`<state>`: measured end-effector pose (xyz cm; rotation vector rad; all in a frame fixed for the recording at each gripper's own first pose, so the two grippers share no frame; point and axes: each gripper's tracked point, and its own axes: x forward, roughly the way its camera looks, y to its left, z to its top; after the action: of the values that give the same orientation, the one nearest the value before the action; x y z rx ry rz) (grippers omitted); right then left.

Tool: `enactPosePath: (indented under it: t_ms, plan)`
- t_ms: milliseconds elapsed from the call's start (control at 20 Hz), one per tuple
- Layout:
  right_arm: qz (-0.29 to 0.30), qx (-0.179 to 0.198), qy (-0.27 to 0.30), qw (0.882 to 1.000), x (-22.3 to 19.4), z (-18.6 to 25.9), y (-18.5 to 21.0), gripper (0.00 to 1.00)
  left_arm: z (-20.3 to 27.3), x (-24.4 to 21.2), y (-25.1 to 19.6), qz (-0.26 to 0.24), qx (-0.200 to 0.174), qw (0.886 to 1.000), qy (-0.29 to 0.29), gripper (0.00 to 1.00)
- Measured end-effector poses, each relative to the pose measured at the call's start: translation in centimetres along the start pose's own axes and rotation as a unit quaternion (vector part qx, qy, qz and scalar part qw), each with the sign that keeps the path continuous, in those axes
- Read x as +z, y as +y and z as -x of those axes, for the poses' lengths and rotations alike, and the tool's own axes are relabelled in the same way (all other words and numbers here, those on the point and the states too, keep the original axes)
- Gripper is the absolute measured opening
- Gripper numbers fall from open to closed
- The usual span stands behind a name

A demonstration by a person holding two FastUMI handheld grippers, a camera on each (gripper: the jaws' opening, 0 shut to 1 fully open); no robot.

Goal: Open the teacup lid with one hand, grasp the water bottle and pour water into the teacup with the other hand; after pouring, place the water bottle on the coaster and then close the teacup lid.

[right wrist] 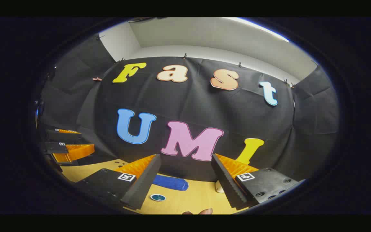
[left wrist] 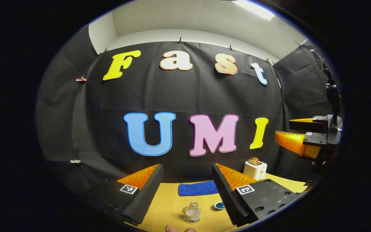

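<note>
Water bottle (left wrist: 193, 212) stands on the table (left wrist: 169, 206) between the left gripper (left wrist: 187, 190)'s wide-open, empty fingers (left wrist: 143, 190).

Clear glass water bottle (left wrist: 193, 212), upright on the yellow tabletop at 6 o'clock in the left gripper view; small, wide-mouthed, water partway up. A tan disc just behind it at 9 o'clock, identity unclear. Round dark teal coaster (left wrist: 219, 205), flat on the tabletop at 3 o'clock of the bottle, near it but apart; nothing resting on it.
</note>
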<state>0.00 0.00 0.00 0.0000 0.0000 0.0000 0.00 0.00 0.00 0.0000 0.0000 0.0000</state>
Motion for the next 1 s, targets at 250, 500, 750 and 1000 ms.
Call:
enactPosePath:
  t_ms: [250,500,750,1000]
  plan:
    - [0.004,0.004,-0.001,1.0,0.3,-0.2,0.6,0.98,0.1,0.0,0.3,-0.003,-0.003,1.0,0.002,0.95]
    - [0.004,0.009,-0.004,1.0,0.4,-0.1,0.9,0.98,0.3,0.3,0.3,-0.008,-0.004,1.0,-0.003,0.95]
    - [0.002,0.015,-0.005,1.0,0.3,-0.2,1.6,0.98,0.6,0.2,0.0,-0.014,-0.004,1.0,-0.002,0.95]
    - [-0.003,0.028,0.003,1.0,-1.1,-0.8,2.5,0.98,0.3,-0.5,0.1,-0.016,-0.005,1.0,0.004,0.95]
